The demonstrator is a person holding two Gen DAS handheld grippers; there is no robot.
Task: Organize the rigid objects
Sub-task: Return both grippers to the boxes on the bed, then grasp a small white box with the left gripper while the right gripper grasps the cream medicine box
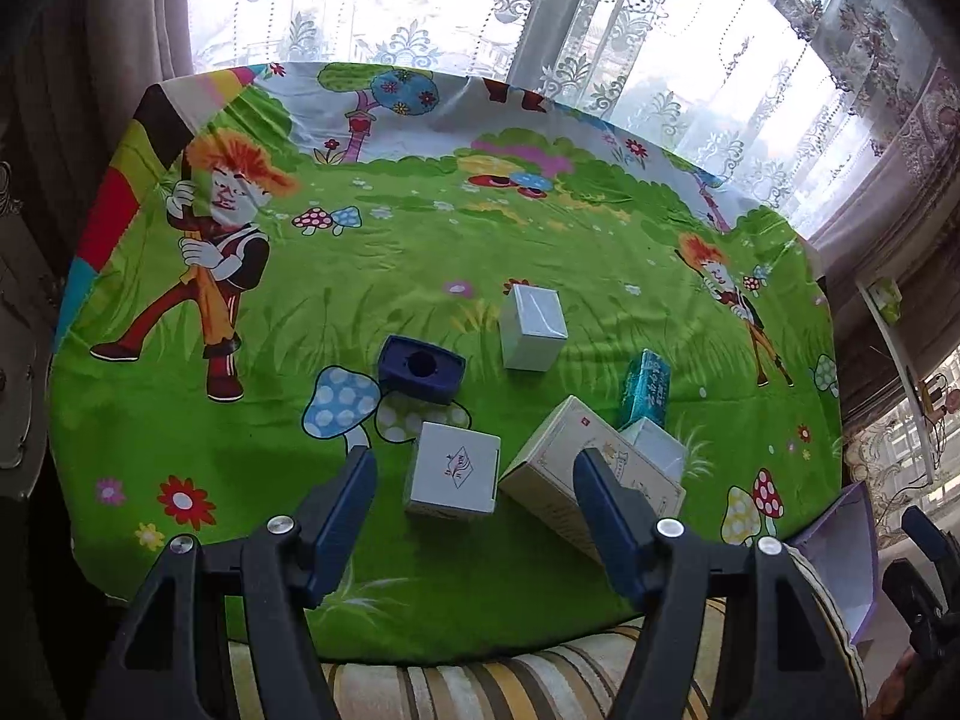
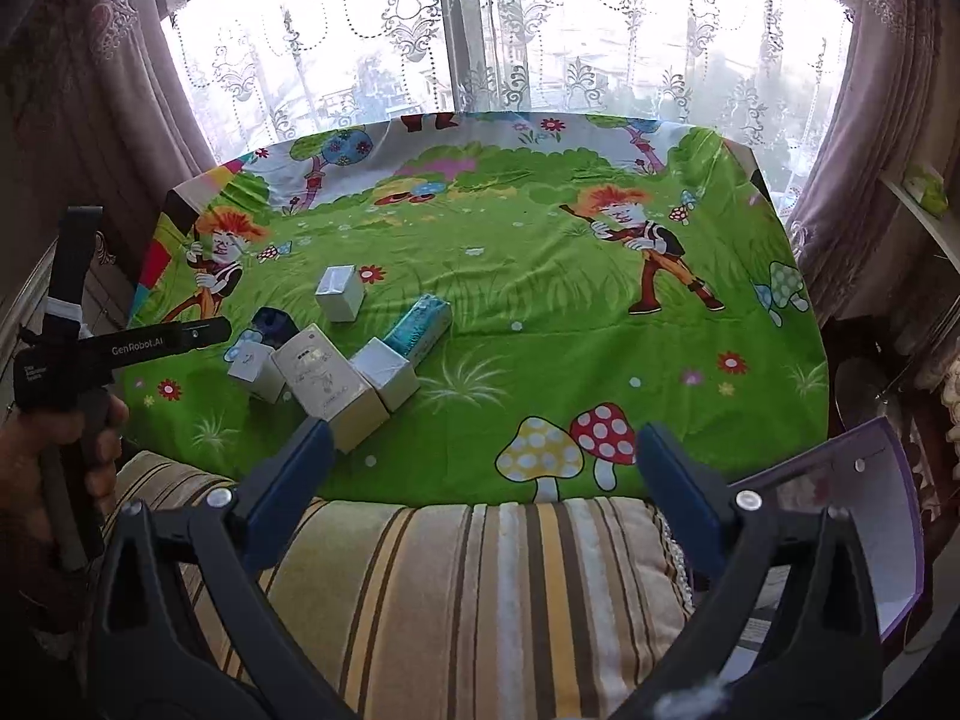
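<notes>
Six small boxes sit bunched on the near left part of the table (image 2: 600,324), which is draped in a glossy, creased cartoon cloth of green grass, mushrooms and orange-haired figures. Four of them are smooth white cardboard: a plain cube (image 1: 533,329) standing apart toward the window, a squat box with a diamond logo (image 1: 453,471), a long printed carton (image 1: 591,483) lying at an angle, and a smaller white box (image 1: 654,447) tucked against the carton's far end. The fifth is a teal patterned pack (image 1: 647,387) leaning just behind that small box. The sixth is a dark blue tray-like case (image 1: 422,369) with a round hole in its top, beside the logo box.

The left claw (image 1: 474,468) hangs over the near boxes with its blue-padded jaws spread wide, holding nothing; its right finger overlaps the long carton in view, though I cannot tell if it touches. The right claw (image 2: 483,450) is likewise wide open and empty, poised above a striped, plush cushion (image 2: 480,588) at the table's near edge. A purple-edged open box (image 2: 864,498) stands at the far right.
</notes>
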